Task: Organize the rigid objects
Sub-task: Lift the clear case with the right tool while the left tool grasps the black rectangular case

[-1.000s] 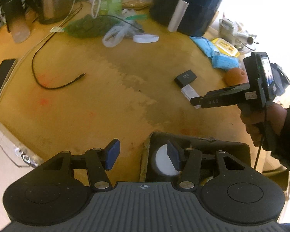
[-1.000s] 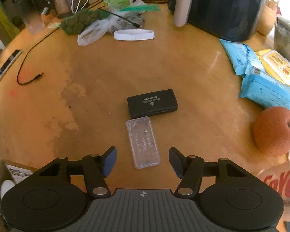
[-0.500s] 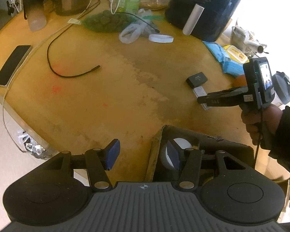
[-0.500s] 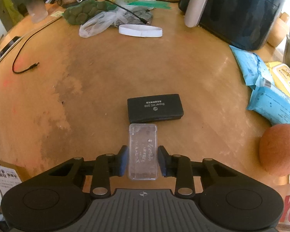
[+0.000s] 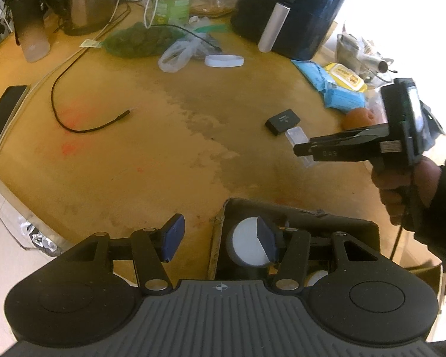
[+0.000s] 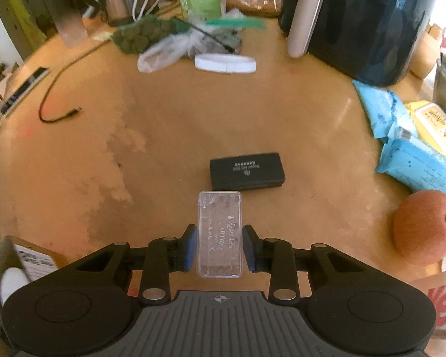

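My right gripper (image 6: 220,248) is shut on a clear plastic case (image 6: 220,232) and holds it just above the wooden table, in front of a flat black case (image 6: 246,170). In the left wrist view the right gripper (image 5: 303,148) shows at the right with the clear case (image 5: 295,135) in it, near the black case (image 5: 282,121). My left gripper (image 5: 220,239) is open and empty over the near edge of a dark cardboard box (image 5: 327,218) that holds a white round lid (image 5: 246,245).
A black air fryer (image 6: 362,20), blue wipe packs (image 6: 416,160) and an apple (image 6: 425,227) stand at the right. A white wristband (image 6: 225,63), plastic bags, a black cable (image 6: 59,110), a kettle (image 5: 86,0) and a phone (image 5: 3,113) lie at the back and left.
My right gripper closed on the clear plastic case and lifted it a little off the table. My left gripper stayed open over the box, shifting only slightly.
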Tool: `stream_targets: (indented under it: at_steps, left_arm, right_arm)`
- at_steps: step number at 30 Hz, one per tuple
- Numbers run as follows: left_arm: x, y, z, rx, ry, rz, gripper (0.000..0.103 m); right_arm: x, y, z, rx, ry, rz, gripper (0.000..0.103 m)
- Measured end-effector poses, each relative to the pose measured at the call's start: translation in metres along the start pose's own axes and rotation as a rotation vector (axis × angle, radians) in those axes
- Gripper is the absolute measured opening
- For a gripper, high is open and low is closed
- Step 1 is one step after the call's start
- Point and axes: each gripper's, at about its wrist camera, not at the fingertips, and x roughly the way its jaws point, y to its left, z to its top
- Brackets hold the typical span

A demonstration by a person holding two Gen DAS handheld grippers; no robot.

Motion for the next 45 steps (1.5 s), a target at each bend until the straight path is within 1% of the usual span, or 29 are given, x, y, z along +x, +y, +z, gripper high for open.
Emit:
stream_targets:
  at_steps: [8, 15, 23, 30, 35, 38, 40, 42, 45]
  left_arm:
    - [0.002, -0.007, 0.009, 0.051, -0.011, -0.005, 0.053]
    - [0.006, -0.016, 0.021, 0.111, -0.028, -0.013, 0.053]
    - [0.018, -0.027, 0.039, 0.183, -0.041, -0.031, 0.053]
    - [0.032, -0.04, 0.057, 0.25, -0.043, -0.049, 0.053]
    - [0.043, -0.051, 0.069, 0.299, -0.042, -0.065, 0.053]
    - [0.051, -0.057, 0.076, 0.332, -0.035, -0.064, 0.053]
    - [0.057, -0.06, 0.08, 0.351, -0.029, -0.066, 0.055]
    - [0.063, -0.064, 0.083, 0.374, -0.022, -0.064, 0.069]
    - [0.075, -0.07, 0.088, 0.41, -0.022, -0.058, 0.07]
  right_arm:
    - [-0.032, -0.004, -0.007, 0.055, -0.057, 0.01, 0.035]
    - [-0.061, -0.01, -0.024, 0.144, -0.108, -0.045, 0.035]
    - [-0.094, -0.016, -0.05, 0.259, -0.161, -0.059, 0.035]
    - [-0.111, -0.023, -0.072, 0.365, -0.174, -0.065, 0.035]
    - [-0.123, -0.026, -0.084, 0.398, -0.182, -0.075, 0.035]
    - [-0.13, -0.031, -0.092, 0.439, -0.191, -0.077, 0.035]
    - [-0.133, -0.033, -0.094, 0.458, -0.196, -0.083, 0.035]
    - [-0.136, -0.034, -0.098, 0.47, -0.201, -0.09, 0.035]
    - [-0.14, -0.034, -0.104, 0.492, -0.204, -0.097, 0.035]
